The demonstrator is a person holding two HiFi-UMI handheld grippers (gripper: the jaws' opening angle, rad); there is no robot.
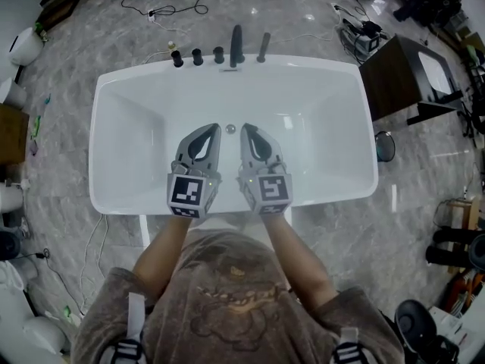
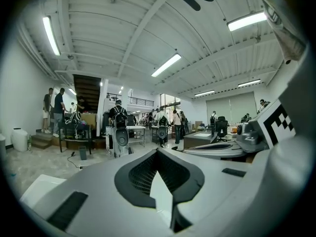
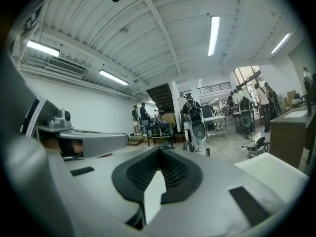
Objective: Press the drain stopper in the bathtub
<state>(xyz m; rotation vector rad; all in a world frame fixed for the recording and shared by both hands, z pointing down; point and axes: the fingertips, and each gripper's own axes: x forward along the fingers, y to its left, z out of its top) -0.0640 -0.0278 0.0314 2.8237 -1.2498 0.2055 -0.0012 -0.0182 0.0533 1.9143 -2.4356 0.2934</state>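
Observation:
Seen from above in the head view, a white bathtub (image 1: 101, 127) holds a small round chrome drain stopper (image 1: 230, 128) in the middle of its floor. Both grey grippers hover above the basin side by side. My left gripper (image 1: 215, 129) has its tip just left of the stopper, and my right gripper (image 1: 245, 129) has its tip just right of it. Each pair of jaws meets at the tip with nothing held. In the gripper views, my left gripper (image 2: 158, 150) and right gripper (image 3: 159, 149) look out level over the room, and the stopper is out of sight.
A dark faucet (image 1: 236, 45), three knobs (image 1: 197, 56) and a hand shower (image 1: 264, 48) line the tub's far rim. A dark cabinet (image 1: 405, 78) stands to the right. Cables lie on the marble floor. Several people (image 2: 118, 113) stand far off.

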